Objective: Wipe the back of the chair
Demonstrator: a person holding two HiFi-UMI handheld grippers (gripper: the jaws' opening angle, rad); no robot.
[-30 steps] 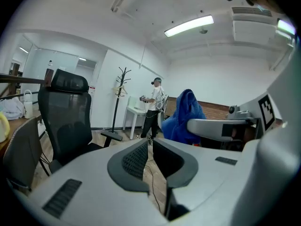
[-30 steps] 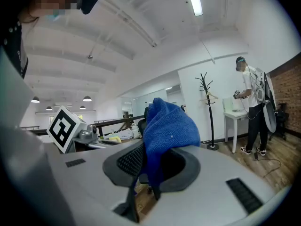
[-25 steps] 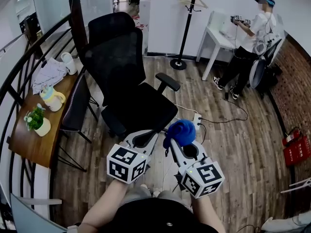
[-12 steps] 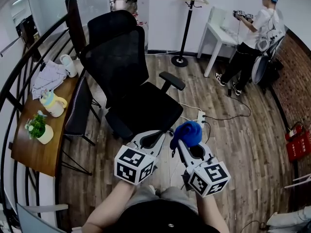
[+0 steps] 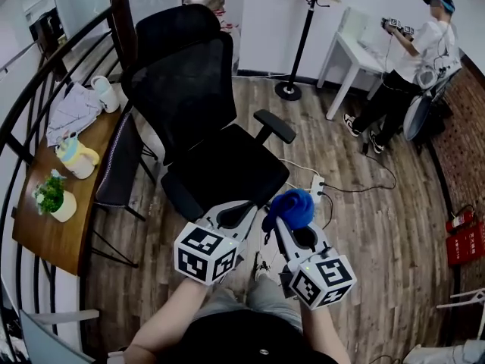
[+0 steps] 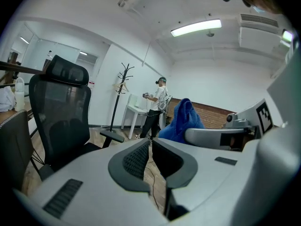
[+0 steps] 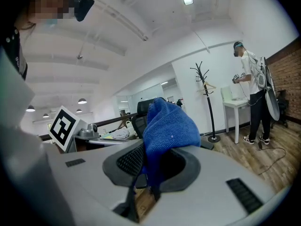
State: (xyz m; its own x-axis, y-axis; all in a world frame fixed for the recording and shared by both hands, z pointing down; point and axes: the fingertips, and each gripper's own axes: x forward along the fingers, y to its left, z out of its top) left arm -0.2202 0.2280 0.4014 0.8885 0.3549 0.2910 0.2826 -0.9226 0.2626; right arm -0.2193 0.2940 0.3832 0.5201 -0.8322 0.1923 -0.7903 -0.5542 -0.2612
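Note:
The black mesh office chair (image 5: 186, 89) stands ahead of me with its seat (image 5: 227, 169) turned toward me; only the front of its back shows. My right gripper (image 5: 282, 217) is shut on a blue cloth (image 5: 290, 207), which is bunched over its fingertips. The left gripper (image 5: 241, 209) is beside it, jaws together with nothing between them. Both hover just short of the seat's front edge. In the right gripper view the cloth (image 7: 169, 126) drapes over the jaws. In the left gripper view the chair (image 6: 63, 112) is at the left and the cloth (image 6: 181, 121) at the right.
A wooden side table (image 5: 45, 230) at the left carries mugs, a plant and a crumpled cloth, with a dark chair (image 5: 121, 165) against it. A power strip (image 5: 317, 186) and cables lie on the floor. A coat stand (image 5: 299, 36) and a person (image 5: 413, 59) at a white desk are behind.
The view has shifted and the chair now looks a little nearer and larger. Both grippers keep the same pose, the cloth still in the right one.

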